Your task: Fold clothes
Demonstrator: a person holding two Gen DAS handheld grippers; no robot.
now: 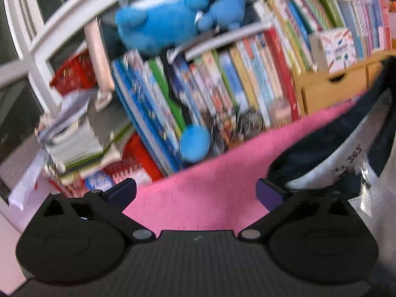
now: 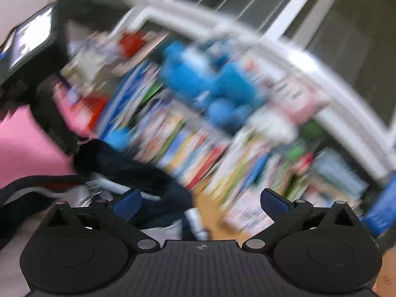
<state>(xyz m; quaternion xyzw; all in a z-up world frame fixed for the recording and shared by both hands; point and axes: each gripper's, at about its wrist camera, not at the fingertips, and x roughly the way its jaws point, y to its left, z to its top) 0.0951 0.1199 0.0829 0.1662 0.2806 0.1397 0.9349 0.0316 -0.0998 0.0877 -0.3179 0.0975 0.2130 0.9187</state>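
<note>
A: What do we see from our left gripper [image 1: 196, 194]?

B: Its jaws are wide apart and hold nothing. Under them we see the pink surface [image 1: 198, 173]. The dark blue and white garment [image 1: 346, 148] lies on the pink at about 3 o'clock, just beside the right fingertip [image 1: 268, 194]. We can read "365" on its white part.

A: And further away?

B: At 12 o'clock we see a row of books [image 1: 222, 86] standing up, and a blue plush toy [image 1: 168, 22] sits on top of them. A wooden box [image 1: 331, 91] stands at 2 o'clock, and a white window frame [image 1: 37, 37] is at 10 o'clock.

A: What about our right gripper [image 2: 200, 204]?

B: Its jaws are wide apart too, with nothing between them. This picture is very blurry. We see the garment [image 2: 128, 168] bunched up at 9 o'clock, close to the left fingertip [image 2: 127, 204], but we cannot tell if they touch. The pink surface [image 2: 24, 148] shows at 9 o'clock behind it.

A: Anything else there?

B: The blue toy [image 2: 210, 84] and the books [image 2: 198, 153] show as smears at 12 o'clock, and the window frame [image 2: 321, 79] runs across at 1 o'clock
</note>
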